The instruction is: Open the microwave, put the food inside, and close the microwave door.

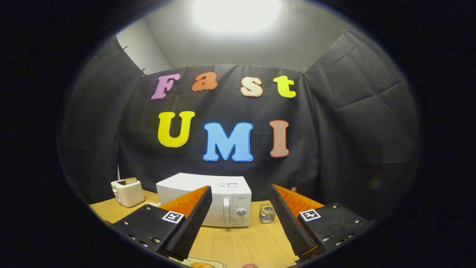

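Gripper (241,193) held above the surface (238,242), fingers (193,217) spread wide apart, nothing between them; ribbed inner pads, flat plates behind with square printed markers and screw heads. Beyond the fingertips, microwave (208,199): boxy, smooth glossy shell, long axis running left to right along the wall, front turned toward the gripper, door shut, upright bar handle (226,211) beside a control panel with a round knob (241,212) at the right end. Just right of the microwave, small shiny metal container (267,213) with a coiled look, standing apart from it. Well left, toaster (127,192), rounded and pale, a browned slice (130,180) poking up from its slot. Close under the fingers, edge of a pale tray (208,261) carrying something golden, food (202,265), mostly cut off. Surface of light wood grain, matte. Behind, draped dark cloth wall (353,130) with creases; above it plain pale walls and a bright ceiling light (237,13).
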Action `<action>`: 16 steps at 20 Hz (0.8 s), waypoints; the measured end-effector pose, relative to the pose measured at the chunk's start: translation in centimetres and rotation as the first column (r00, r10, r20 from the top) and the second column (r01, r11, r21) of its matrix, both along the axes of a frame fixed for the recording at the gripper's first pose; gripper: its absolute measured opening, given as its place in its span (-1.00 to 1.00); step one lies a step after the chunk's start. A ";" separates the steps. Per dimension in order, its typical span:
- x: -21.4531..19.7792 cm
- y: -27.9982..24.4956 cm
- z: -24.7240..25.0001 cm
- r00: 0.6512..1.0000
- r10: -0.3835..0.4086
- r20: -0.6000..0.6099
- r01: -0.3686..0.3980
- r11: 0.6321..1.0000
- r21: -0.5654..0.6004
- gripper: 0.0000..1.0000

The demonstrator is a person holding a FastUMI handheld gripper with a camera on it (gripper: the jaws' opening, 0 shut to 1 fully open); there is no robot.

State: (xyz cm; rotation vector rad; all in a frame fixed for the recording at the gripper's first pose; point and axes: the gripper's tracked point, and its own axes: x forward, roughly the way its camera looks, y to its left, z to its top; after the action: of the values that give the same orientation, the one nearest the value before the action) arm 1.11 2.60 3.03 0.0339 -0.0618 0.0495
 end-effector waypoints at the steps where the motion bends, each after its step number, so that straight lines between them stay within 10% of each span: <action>1: 0.0 0.2 -0.1 1.000 0.002 0.001 -0.002 1.000 0.000 0.94; 16: 9.4 2.7 -3.7 0.998 0.060 -0.036 -0.061 0.998 -0.005 0.95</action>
State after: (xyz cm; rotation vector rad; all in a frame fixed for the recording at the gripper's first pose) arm 10.50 5.29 -0.67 0.0305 -0.0247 0.1097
